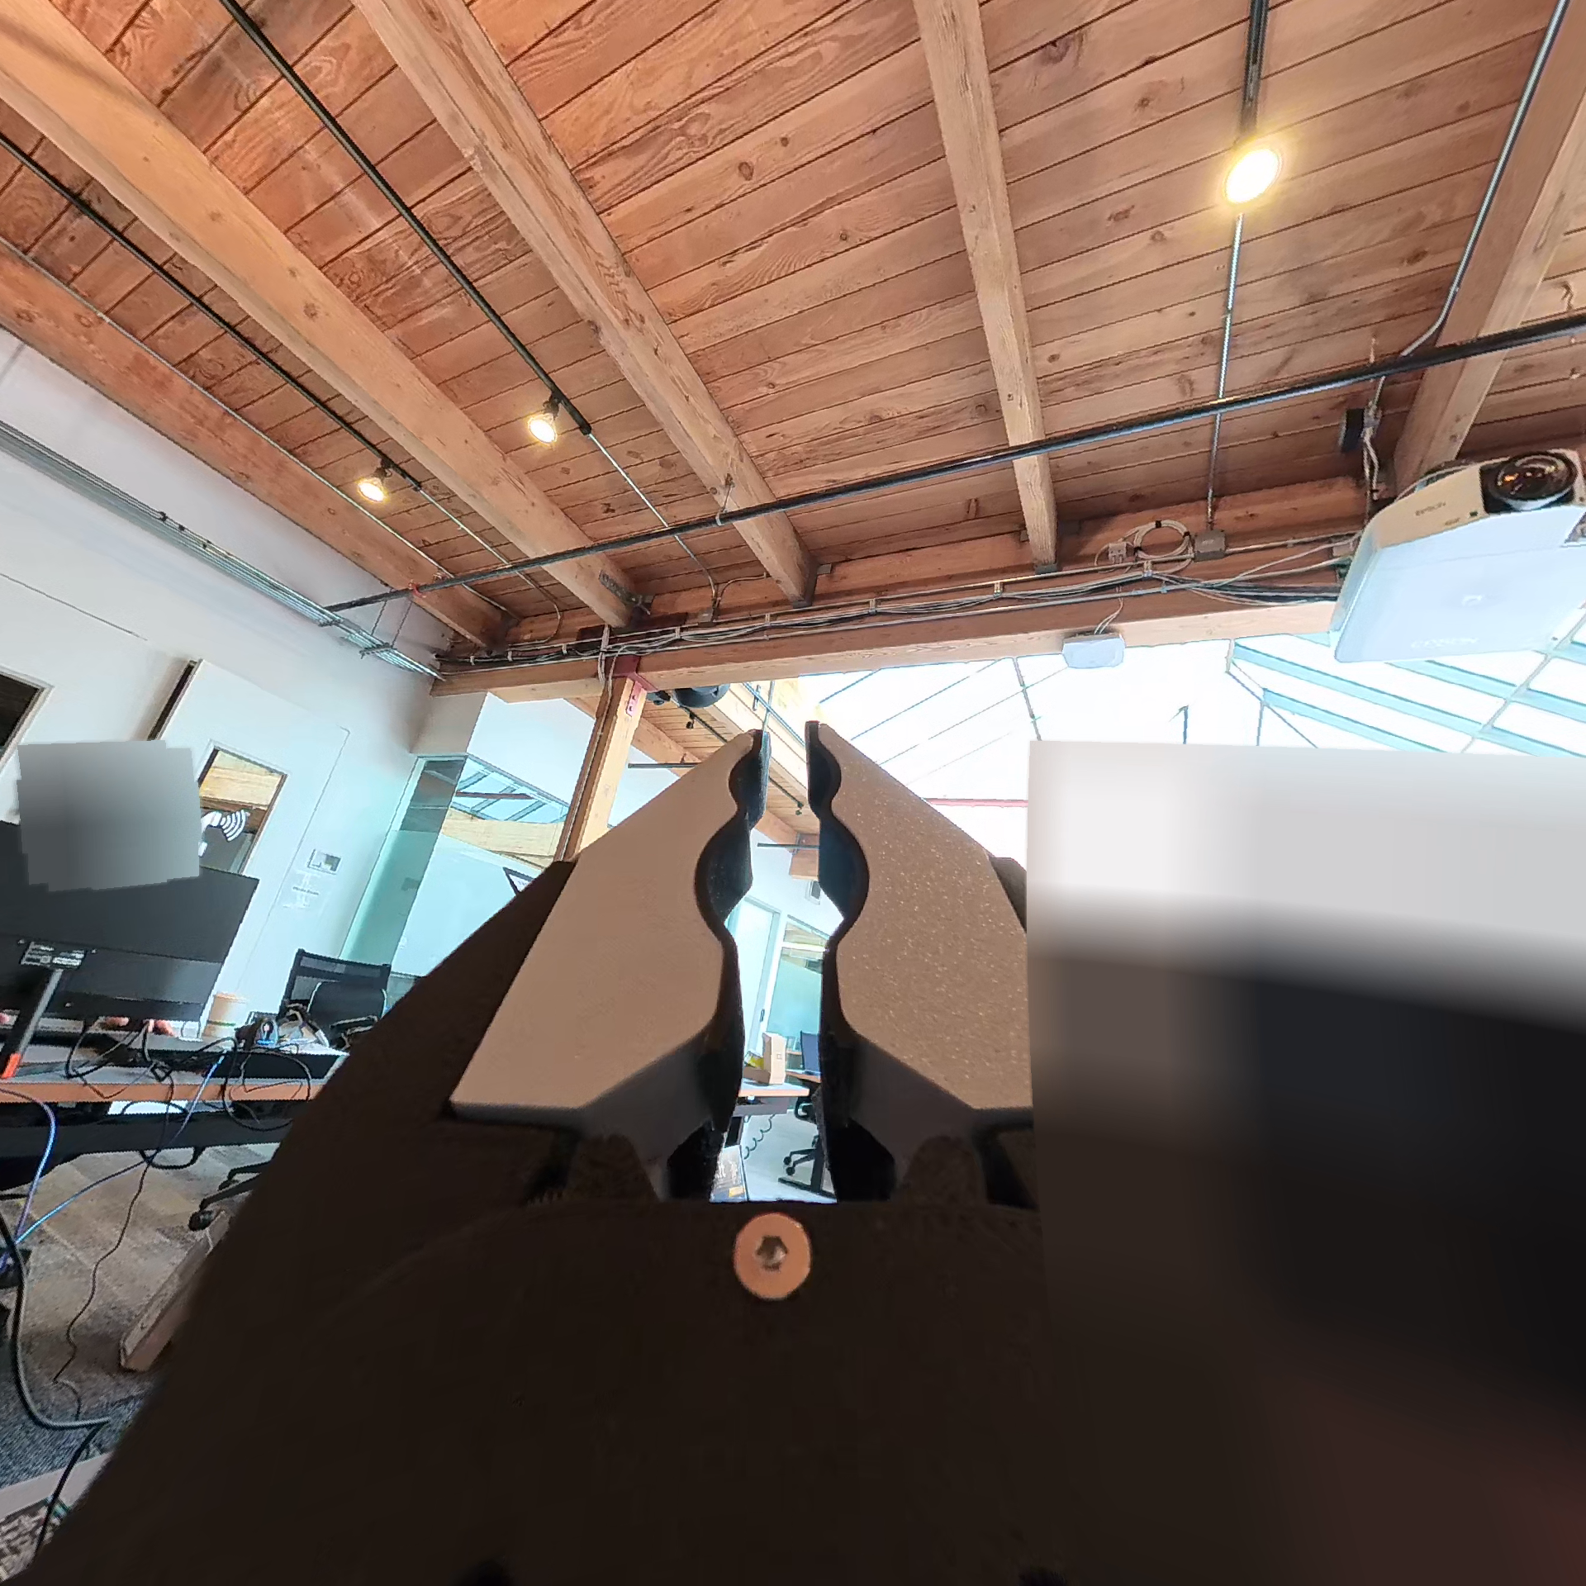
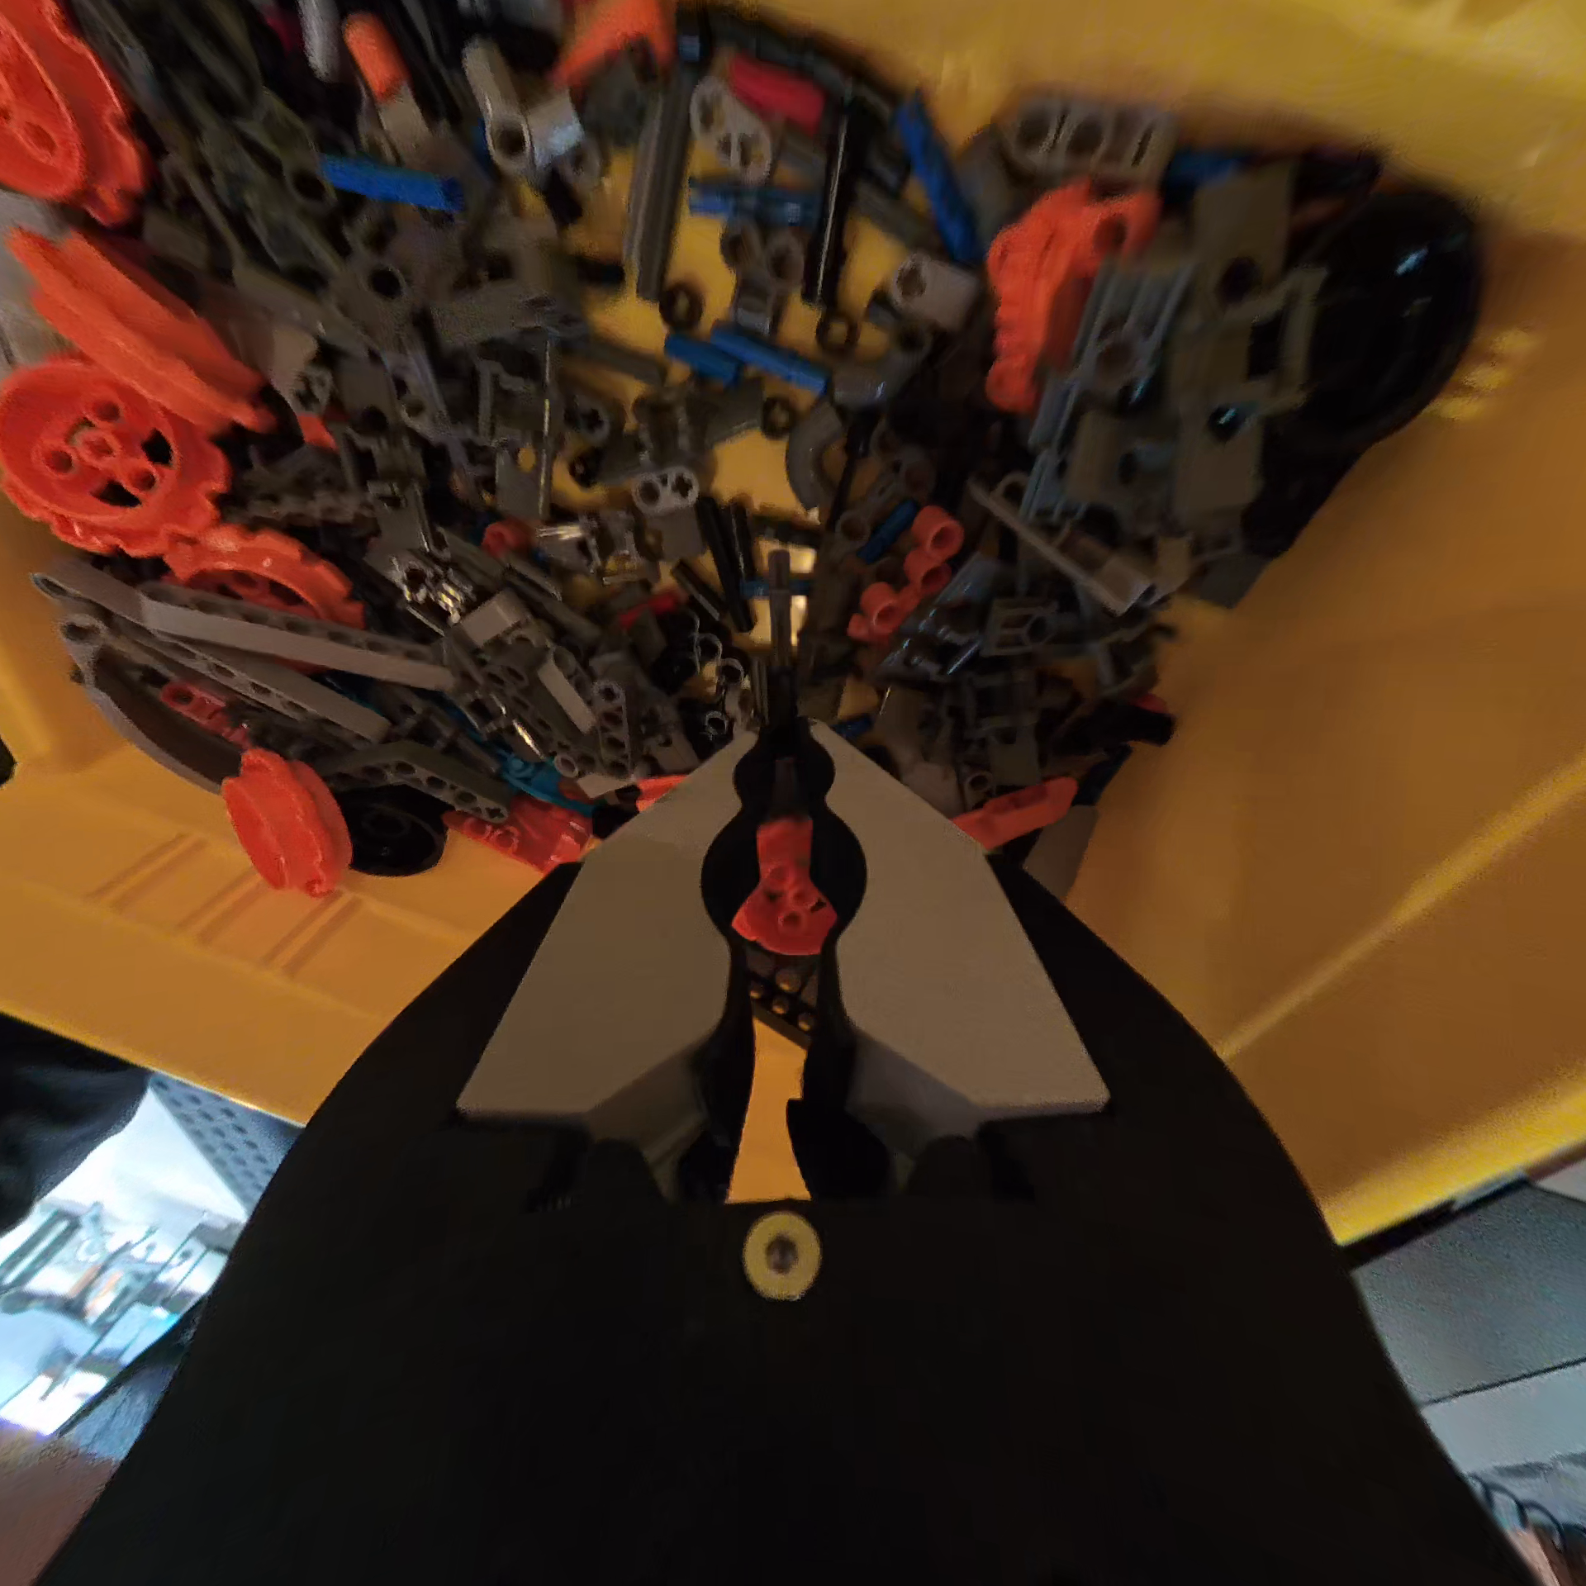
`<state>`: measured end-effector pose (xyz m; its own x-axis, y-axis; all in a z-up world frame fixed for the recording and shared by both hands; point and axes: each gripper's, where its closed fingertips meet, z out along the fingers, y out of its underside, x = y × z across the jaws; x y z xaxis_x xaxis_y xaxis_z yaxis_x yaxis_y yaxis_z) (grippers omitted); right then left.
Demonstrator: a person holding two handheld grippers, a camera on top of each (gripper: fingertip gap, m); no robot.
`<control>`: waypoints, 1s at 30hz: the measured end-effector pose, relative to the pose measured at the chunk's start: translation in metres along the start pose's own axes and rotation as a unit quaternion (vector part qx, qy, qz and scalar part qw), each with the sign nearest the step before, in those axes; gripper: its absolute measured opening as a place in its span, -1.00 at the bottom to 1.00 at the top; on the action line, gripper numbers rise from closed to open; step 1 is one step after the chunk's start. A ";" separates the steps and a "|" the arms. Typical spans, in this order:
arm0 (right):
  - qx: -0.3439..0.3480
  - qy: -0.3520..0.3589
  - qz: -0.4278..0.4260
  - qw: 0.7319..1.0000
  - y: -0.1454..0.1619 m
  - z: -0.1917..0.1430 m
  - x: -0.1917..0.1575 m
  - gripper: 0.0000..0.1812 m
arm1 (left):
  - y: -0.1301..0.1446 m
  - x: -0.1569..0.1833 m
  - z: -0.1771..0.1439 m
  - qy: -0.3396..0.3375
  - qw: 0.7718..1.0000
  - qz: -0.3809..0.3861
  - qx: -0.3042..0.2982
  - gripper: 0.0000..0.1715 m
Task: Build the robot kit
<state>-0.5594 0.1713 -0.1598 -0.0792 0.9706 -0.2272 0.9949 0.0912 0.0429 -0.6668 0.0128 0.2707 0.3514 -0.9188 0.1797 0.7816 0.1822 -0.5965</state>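
Inside yellow bin: plastic pieces.

Yellow bin holds grey, black, blue and, through the blur, seemingly orange-red toy parts.

Two wrist cameras, facing opposite ways

The left wrist view tilts up past its gripper toward a distant wooden ceiling; the right looks down, close over a yellow bin of plastic parts. They share nothing.
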 end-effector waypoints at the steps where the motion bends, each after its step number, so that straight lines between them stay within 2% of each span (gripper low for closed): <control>1: 0.012 0.001 -0.001 1.000 -0.007 -0.003 0.001 -0.96 | 0.000 0.000 0.000 0.000 1.000 0.001 -0.001 -0.93; 8: 0.118 0.052 -0.059 0.990 -0.050 -0.038 0.006 -0.95 | -0.002 0.000 -0.001 0.000 1.000 0.000 0.002 -0.93; 9: 0.126 0.064 -0.063 0.988 -0.050 -0.042 0.009 -0.90 | -0.002 0.001 -0.001 0.000 1.000 0.001 0.003 -0.93; 10: 0.129 0.073 -0.065 0.987 -0.048 -0.045 0.012 -0.74 | -0.002 0.001 -0.001 0.001 1.000 0.002 0.003 -0.93; 13: 0.090 0.093 -0.083 0.988 -0.027 -0.040 0.019 -0.63 | -0.002 0.002 -0.001 0.001 1.000 0.003 0.002 -0.93; 17: -0.006 0.084 -0.129 0.988 0.015 -0.014 0.011 -0.51 | -0.002 0.001 -0.001 0.001 1.000 0.002 0.003 -0.93; 20: -0.048 0.072 -0.126 0.988 0.029 0.005 0.002 -0.29 | -0.001 0.001 -0.001 0.001 1.000 0.001 0.002 -0.93; 26: -0.097 0.098 -0.095 0.986 0.030 0.019 0.009 -0.32 | 0.001 0.001 0.001 0.001 1.000 0.001 -0.002 -0.93; 30: -0.085 0.095 -0.099 0.987 0.027 0.018 0.009 -0.52 | -0.001 0.001 -0.001 0.001 1.000 0.002 0.001 -0.93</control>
<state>-0.5323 0.1784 -0.1784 -0.2983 0.9525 -0.0615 0.9348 0.3046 0.1830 -0.6673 0.0111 0.2712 0.3533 -0.9189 0.1753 0.7815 0.1869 -0.5953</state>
